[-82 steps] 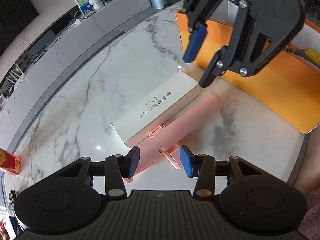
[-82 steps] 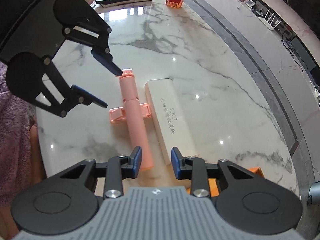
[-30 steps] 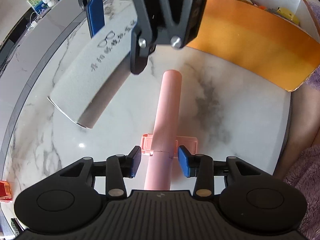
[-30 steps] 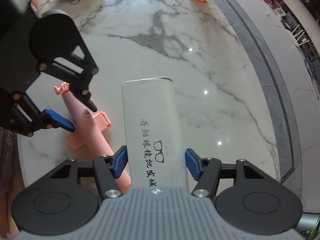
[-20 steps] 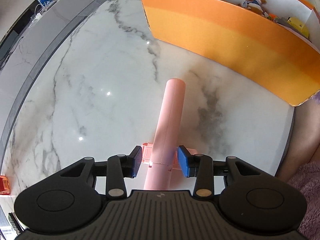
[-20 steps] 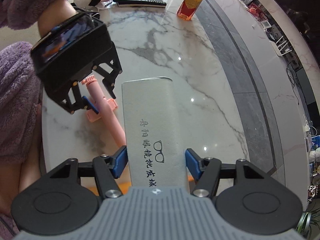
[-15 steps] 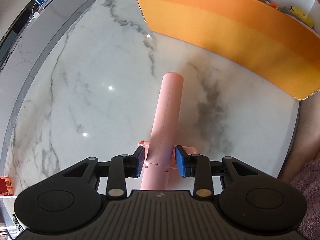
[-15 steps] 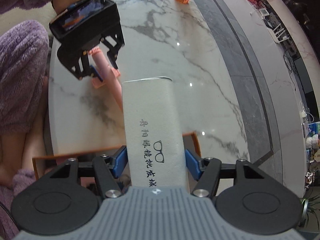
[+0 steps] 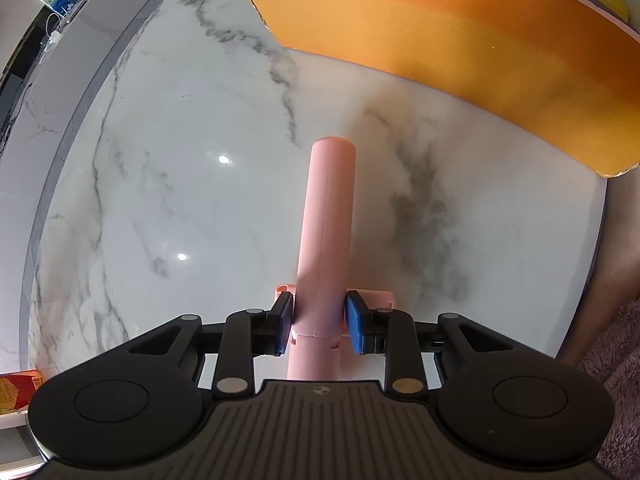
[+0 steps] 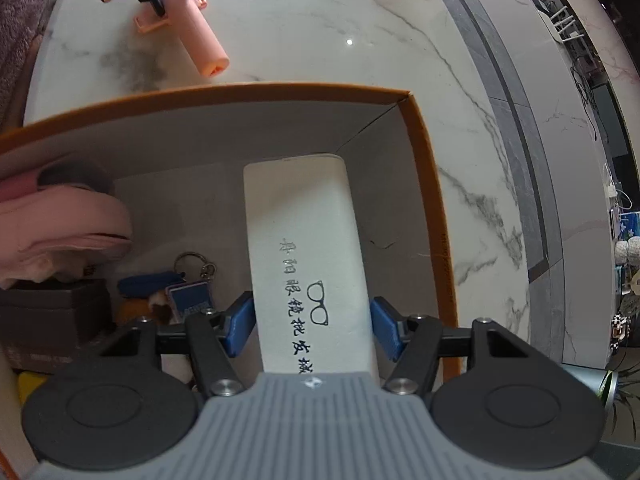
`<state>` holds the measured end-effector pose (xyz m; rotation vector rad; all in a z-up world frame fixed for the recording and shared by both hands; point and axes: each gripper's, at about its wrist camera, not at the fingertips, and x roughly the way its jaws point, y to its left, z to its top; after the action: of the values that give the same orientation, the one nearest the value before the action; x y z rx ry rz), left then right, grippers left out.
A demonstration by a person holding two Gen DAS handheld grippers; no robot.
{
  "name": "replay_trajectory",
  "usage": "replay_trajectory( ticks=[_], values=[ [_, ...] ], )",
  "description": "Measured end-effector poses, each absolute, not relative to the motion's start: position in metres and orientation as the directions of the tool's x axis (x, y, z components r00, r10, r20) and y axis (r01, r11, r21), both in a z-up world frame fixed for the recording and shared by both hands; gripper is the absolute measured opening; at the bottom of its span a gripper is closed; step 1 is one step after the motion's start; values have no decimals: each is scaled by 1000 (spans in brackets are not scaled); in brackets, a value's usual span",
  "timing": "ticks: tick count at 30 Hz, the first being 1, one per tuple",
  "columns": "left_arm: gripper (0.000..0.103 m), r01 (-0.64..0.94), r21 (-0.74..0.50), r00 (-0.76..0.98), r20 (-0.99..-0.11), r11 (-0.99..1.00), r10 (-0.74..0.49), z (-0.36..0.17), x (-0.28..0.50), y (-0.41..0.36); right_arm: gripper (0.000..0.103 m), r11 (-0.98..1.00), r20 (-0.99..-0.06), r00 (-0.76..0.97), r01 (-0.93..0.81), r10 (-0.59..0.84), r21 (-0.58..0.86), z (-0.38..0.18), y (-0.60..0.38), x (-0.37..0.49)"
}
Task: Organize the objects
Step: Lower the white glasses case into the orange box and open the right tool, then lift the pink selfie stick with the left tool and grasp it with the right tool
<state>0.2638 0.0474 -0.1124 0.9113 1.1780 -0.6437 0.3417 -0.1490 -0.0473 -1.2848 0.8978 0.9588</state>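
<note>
While the white glasses case (image 10: 308, 256) hangs over the open orange box (image 10: 424, 184), the right tool (image 10: 312, 330) holds it across its width, both blue pads pressed to its sides. Its far end points down into the box's emptier corner; a keyring (image 10: 192, 264), a dark box (image 10: 52, 312) and a pink soft thing (image 10: 60, 220) lie in the box to the left. Outside the box, the pink stick (image 9: 326, 236) lies flat on the marble desk (image 9: 180, 140). The left tool (image 9: 320, 322) straddles it near its clip bracket (image 9: 382, 298), jaws closing narrow, pads at or almost at its sides.
</note>
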Motion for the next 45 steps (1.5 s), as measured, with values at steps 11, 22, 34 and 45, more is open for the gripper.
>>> replay_trajectory(
  ticks=[11, 22, 34, 45],
  values=[
    [32, 818, 256, 268, -962, 515, 53, -113, 265, 44, 64, 12, -943, 323, -946, 80, -323, -90, -134, 354],
    [31, 761, 236, 279, -960, 605, 23, -107, 262, 48, 75, 58, -928, 366, -930, 66, -363, -75, -133, 350],
    [31, 651, 192, 384, -918, 734, -100, -64, 233, 53, 43, 491, -859, 424, -835, 287, -247, 27, -150, 310],
    [31, 553, 93, 521, -814, 828, -256, 8, 208, 31, 25, 582, -777, 242, -791, 581, 189, 49, -132, 255]
  ],
)
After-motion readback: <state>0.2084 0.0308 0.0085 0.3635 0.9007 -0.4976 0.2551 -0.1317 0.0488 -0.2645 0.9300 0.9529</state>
